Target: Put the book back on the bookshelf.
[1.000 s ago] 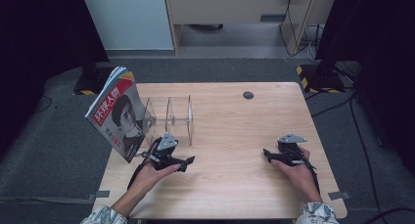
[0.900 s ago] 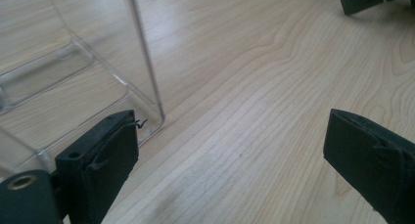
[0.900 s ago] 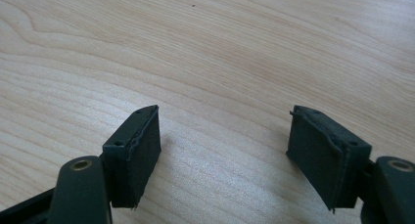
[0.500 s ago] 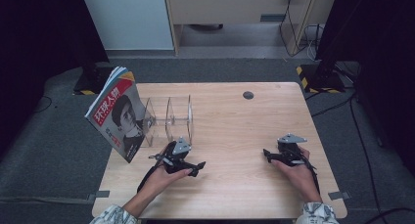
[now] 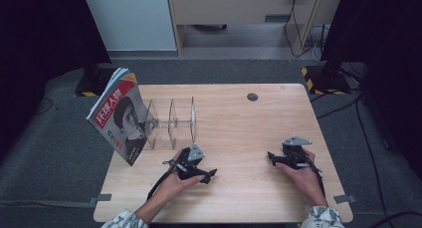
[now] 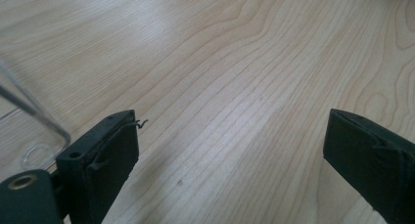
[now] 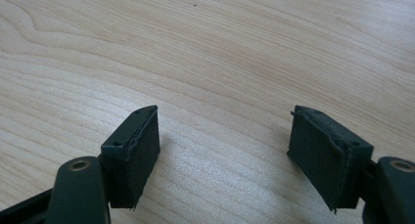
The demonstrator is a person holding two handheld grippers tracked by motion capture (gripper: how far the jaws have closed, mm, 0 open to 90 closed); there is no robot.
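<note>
A magazine (image 5: pixel 121 117) with a portrait cover leans against the left end of a clear acrylic divider rack (image 5: pixel 171 121) on the wooden table (image 5: pixel 239 123). My left gripper (image 5: pixel 211 175) lies low over the table in front of the rack, pointing right, its jaws wide open with bare wood between them (image 6: pixel 230 155). A corner of the clear rack (image 6: pixel 29 121) shows at the left of the left gripper view. My right gripper (image 5: pixel 271 157) rests near the front right of the table, pointing left. It is open too, over bare wood (image 7: pixel 222 145).
A small dark round hole (image 5: pixel 252 96) sits in the table near its back edge. Beyond the table stand a pale cabinet (image 5: pixel 132 19), a wooden shelf unit (image 5: pixel 239 9) and cables on the grey carpet. Dark stands flank both sides.
My left gripper has slid to the right and a little down, away from the magazine, toward the table's middle front. The right gripper has stayed where it was.
</note>
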